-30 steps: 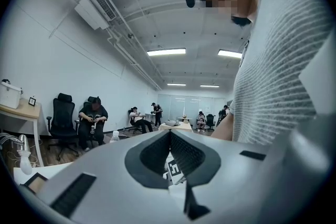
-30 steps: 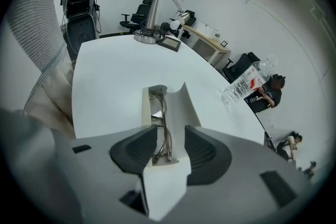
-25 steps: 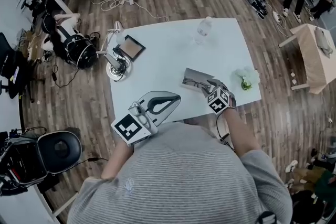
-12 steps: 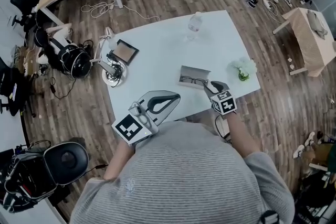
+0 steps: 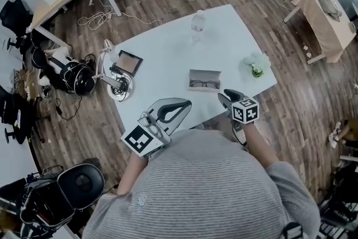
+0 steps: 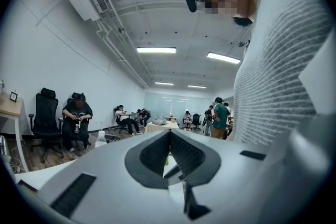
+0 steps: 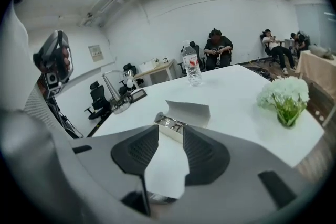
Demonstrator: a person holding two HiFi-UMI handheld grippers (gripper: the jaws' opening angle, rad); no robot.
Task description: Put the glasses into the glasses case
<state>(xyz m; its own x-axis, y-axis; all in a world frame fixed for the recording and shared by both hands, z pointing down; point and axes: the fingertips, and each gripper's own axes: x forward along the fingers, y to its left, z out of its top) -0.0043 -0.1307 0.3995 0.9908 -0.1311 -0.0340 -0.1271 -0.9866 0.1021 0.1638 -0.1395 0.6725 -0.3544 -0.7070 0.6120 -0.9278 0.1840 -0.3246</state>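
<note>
Glasses: dark thin-framed glasses (image 5: 204, 84) lie inside the case.
Case: grey rectangular glasses case (image 5: 205, 74), lid open and raised on its far side; sits mid-way across the white table (image 5: 168, 53), toward your edge.
Right gripper: your right gripper (image 5: 226, 97) hangs just on your side of the case, not touching it. Jaws are apart and closing, with nothing between the pads; the case shows beyond the tips.
Left gripper: your left gripper (image 5: 187, 103) is at the table's near edge, left of the case and apart from it. Jaws meet at the tips, empty.
Surroundings: clear plastic water bottle (image 5: 197, 20) at the far edge; white flower bunch (image 5: 254, 64) at the right edge.
</note>
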